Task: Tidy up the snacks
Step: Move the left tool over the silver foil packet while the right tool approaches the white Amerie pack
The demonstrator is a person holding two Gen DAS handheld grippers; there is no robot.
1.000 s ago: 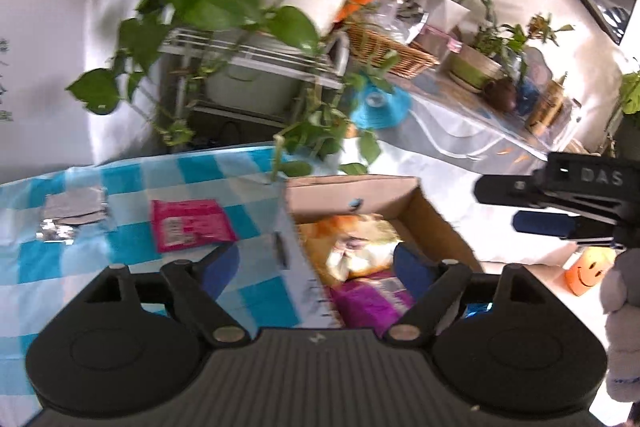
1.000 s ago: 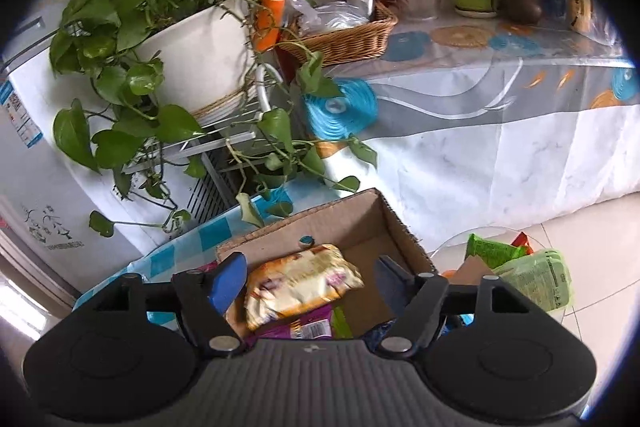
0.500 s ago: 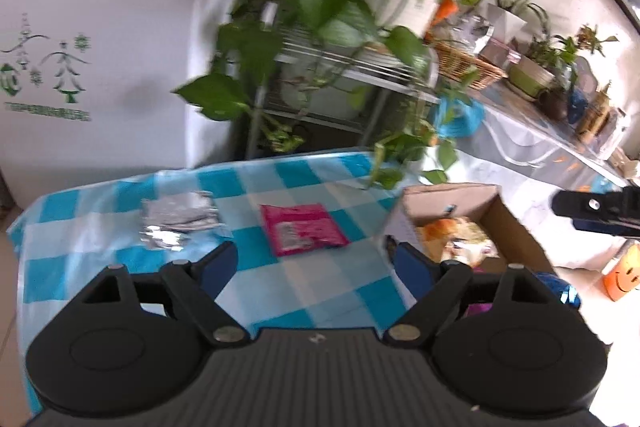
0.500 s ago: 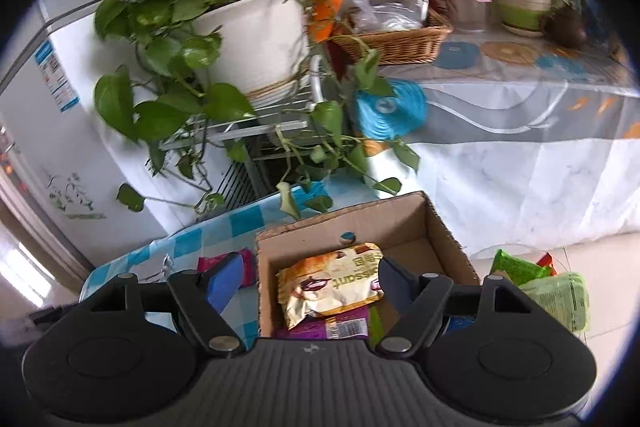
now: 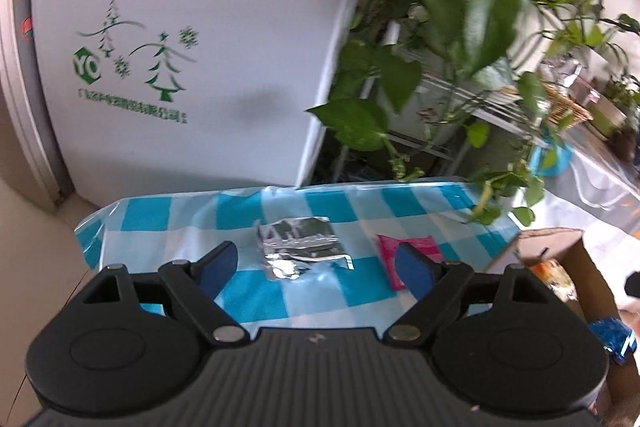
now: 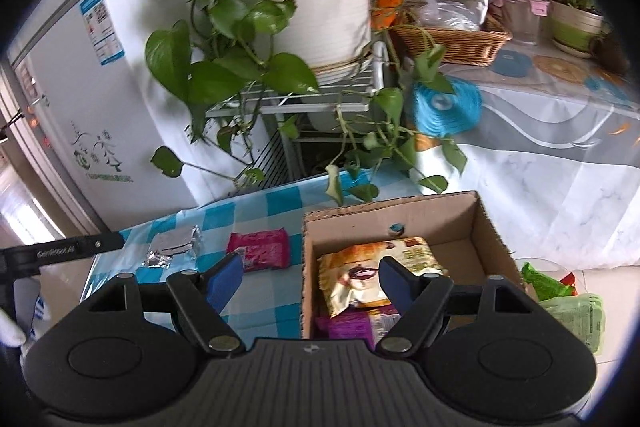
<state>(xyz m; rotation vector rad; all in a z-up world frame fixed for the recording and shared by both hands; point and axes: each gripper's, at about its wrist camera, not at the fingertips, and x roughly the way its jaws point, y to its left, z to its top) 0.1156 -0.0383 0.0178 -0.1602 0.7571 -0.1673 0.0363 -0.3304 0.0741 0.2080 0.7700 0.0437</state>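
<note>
A crumpled silver foil packet [image 5: 298,243] and a pink snack packet [image 5: 416,247] lie on the blue-and-white checked tablecloth [image 5: 256,295]. My left gripper [image 5: 316,263] hangs open above them, the silver packet showing between its fingers, untouched. The open cardboard box [image 6: 492,227] stands at the cloth's right end. It holds a yellow snack bag [image 6: 360,267] lying on a purple one [image 6: 352,323]. My right gripper [image 6: 310,271] is open above the box's left wall, holding nothing. The pink packet [image 6: 260,249] and silver packet [image 6: 174,245] lie left of the box.
A white fridge [image 5: 180,47] stands behind the table. A trailing potted plant [image 6: 320,15] on a white wire rack overhangs the cloth's far edge. Green bags [image 6: 576,307] lie on the floor right of the box. A wicker basket [image 6: 452,39] sits on the far table.
The left view swung left from the box to the two packets on the cloth. The right view shifted left, bringing both packets into sight, and its jaws spread slightly wider.
</note>
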